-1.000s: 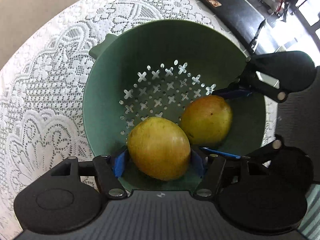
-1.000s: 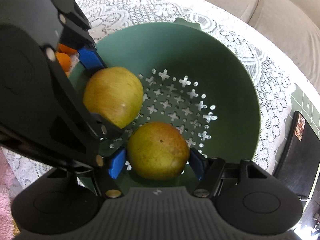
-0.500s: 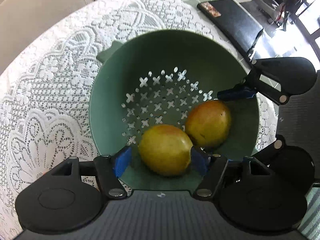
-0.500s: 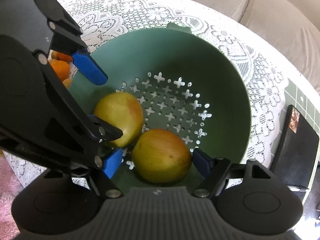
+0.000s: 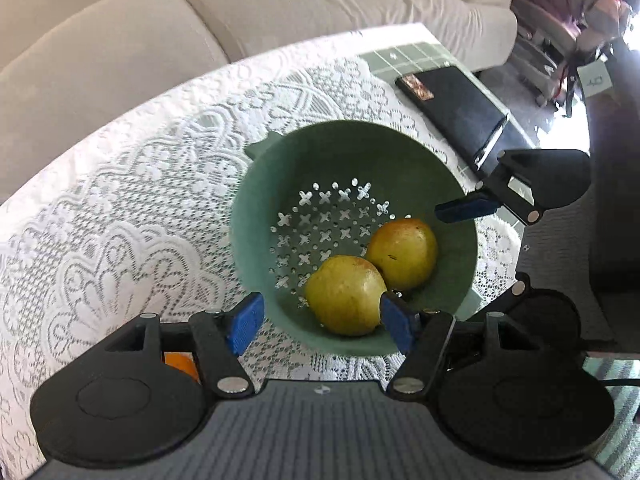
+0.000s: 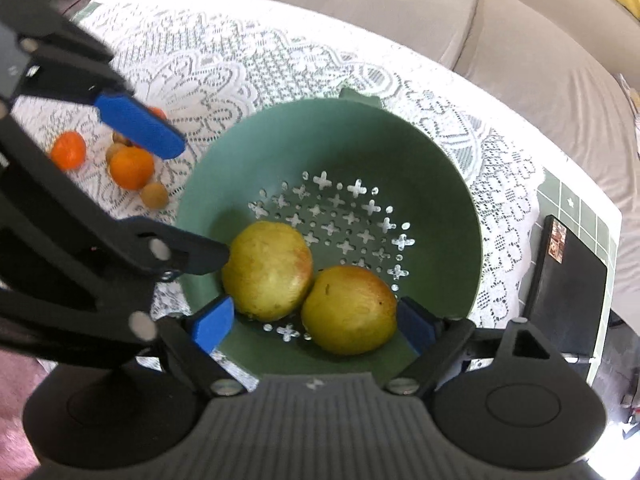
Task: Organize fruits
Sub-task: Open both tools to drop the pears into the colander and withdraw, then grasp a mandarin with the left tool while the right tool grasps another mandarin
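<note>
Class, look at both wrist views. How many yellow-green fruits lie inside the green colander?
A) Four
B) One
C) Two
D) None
C: two yellow-green fruits sit side by side, touching, on the perforated floor of the green colander.

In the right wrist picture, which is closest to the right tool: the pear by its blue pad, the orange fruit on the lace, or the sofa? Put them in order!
1. Pear, in the green colander, right by the right tool.
2. Orange fruit, up left on the lace.
3. Sofa, behind the table.
</note>
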{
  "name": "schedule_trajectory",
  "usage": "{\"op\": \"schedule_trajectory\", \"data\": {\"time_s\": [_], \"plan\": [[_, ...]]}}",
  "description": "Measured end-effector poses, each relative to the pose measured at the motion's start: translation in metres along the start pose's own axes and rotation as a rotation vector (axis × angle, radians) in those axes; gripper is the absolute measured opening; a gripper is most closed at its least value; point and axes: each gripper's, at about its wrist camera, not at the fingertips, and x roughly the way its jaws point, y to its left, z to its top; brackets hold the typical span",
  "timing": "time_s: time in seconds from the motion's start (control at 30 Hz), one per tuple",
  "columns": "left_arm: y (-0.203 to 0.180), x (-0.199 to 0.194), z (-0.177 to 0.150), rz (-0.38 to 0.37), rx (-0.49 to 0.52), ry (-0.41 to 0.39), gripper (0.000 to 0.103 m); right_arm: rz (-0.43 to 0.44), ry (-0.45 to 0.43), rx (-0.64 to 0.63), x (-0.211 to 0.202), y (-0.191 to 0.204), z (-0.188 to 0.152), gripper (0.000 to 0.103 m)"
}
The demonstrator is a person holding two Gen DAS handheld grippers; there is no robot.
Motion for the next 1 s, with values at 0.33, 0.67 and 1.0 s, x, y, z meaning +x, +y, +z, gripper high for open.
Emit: {"op": "schedule_trajectory", "data": {"time_s": [0.33,0.67,1.0], "plan": [[0.020,-0.045,-0.046,0.052,-0.118,-0.097,0.077,-0.014,-0.148,0.121,-0.040,0.034,-0.007,0.085],[0.044,-0.078,-0.099,0.144,-0.175,-0.171,0.077,-0.004,-0.247,0.201,-0.056,0.083,-0.017,0.085],[0.069,-0.090,-0.144,0.211,-0.270,-0.229,0.076,0.029,-0.308,0.235,-0.061,0.123,-0.027,0.085]]}}
